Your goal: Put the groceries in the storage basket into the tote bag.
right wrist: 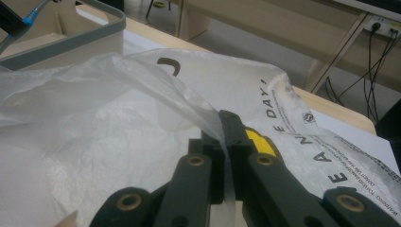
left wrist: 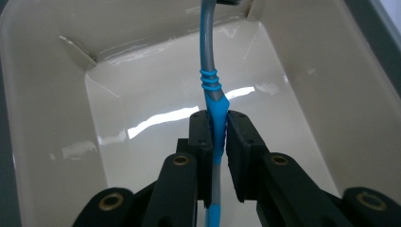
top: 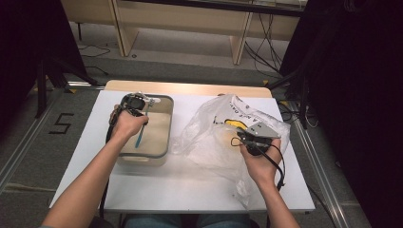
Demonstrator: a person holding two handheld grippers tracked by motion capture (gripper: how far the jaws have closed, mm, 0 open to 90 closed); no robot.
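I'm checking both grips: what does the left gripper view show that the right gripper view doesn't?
Left gripper view: the left hand-held gripper shut on the toothbrush, inside the tub's cream walls.
Right gripper view: the right hand-held gripper pinching the plastic bag, with printed lettering.
Both: the blue-and-grey toothbrush and the tub.

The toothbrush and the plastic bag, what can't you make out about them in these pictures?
- Toothbrush: in the left gripper view its head is cut off by the top edge.
- Plastic bag: cloudy film hides its contents in the right gripper view; only a yellow patch shows.
- Bag lettering: too small to read in the high view.
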